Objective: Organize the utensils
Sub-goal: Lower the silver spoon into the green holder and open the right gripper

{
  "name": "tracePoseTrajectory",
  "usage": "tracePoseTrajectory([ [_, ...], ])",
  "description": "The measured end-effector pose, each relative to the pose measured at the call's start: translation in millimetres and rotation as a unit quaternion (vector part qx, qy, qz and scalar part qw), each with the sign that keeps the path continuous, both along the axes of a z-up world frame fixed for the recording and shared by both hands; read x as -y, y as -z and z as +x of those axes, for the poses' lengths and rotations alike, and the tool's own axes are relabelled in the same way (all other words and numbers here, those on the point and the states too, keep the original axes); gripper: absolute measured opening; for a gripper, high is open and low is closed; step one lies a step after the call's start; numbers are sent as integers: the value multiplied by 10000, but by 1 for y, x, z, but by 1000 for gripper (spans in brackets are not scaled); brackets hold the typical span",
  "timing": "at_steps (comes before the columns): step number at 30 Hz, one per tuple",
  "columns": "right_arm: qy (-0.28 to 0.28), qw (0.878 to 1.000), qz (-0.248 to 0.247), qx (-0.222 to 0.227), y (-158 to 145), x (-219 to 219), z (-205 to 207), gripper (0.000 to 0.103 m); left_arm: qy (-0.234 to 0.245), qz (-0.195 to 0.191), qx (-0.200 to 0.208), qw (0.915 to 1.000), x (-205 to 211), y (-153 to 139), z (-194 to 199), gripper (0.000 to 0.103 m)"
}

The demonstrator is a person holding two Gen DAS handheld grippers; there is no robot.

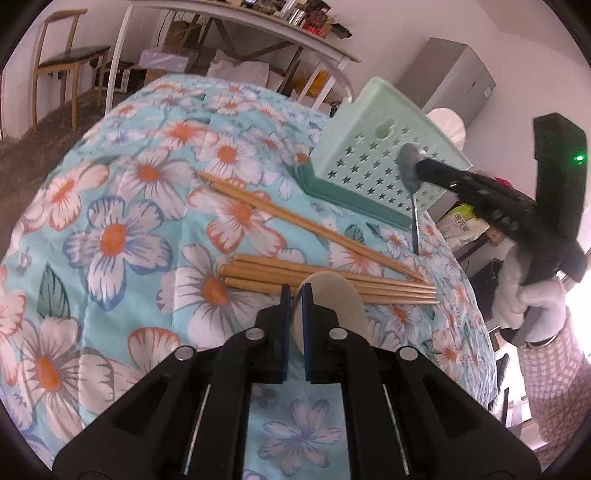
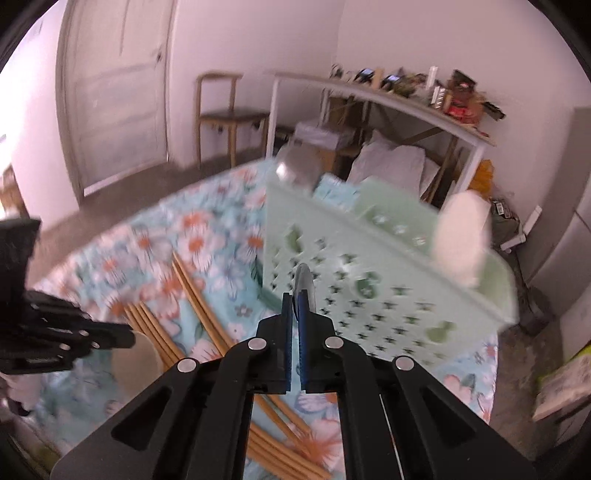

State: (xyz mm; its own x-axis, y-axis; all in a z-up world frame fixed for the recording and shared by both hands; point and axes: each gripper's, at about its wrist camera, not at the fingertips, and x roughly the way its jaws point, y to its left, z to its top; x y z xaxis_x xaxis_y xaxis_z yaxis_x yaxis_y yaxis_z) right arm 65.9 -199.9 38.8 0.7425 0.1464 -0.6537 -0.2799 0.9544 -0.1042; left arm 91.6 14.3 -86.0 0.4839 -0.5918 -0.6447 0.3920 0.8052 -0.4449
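Observation:
My left gripper (image 1: 295,295) is shut on a flat pale spoon (image 1: 332,314), held just above a bundle of wooden chopsticks (image 1: 325,286) on the flowered tablecloth. Two more chopsticks (image 1: 295,218) lie slanted beyond them. My right gripper (image 2: 294,302) is shut on a metal spoon (image 2: 306,284); in the left wrist view that spoon (image 1: 410,170) hangs bowl-up, handle down, in front of the mint-green perforated utensil holder (image 1: 373,162). The holder (image 2: 369,266) stands right in front of the right gripper, with a white spoon (image 2: 461,240) and a metal utensil (image 2: 299,166) sticking out of it.
The round table (image 1: 122,236) has a blue flowered cloth. Its right edge drops off near the holder. A chair (image 1: 62,62), a white desk (image 1: 258,29) and a grey cabinet (image 1: 450,77) stand behind. The right wrist view is motion-blurred.

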Motion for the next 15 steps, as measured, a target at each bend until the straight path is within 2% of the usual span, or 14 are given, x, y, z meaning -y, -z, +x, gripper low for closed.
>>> tracePoseTrajectory([
  [7, 260, 9957, 672, 585, -36, 42, -29, 2, -220, 141, 698, 9972, -1, -42, -17, 3],
  [10, 332, 9910, 954, 880, -48, 54, -43, 2, -328, 85, 1095, 9934, -4, -73, -25, 2],
  [15, 322, 9884, 1182, 902, -48, 63, -46, 2, -399, 100, 1533, 9873, -10, -109, -32, 2],
])
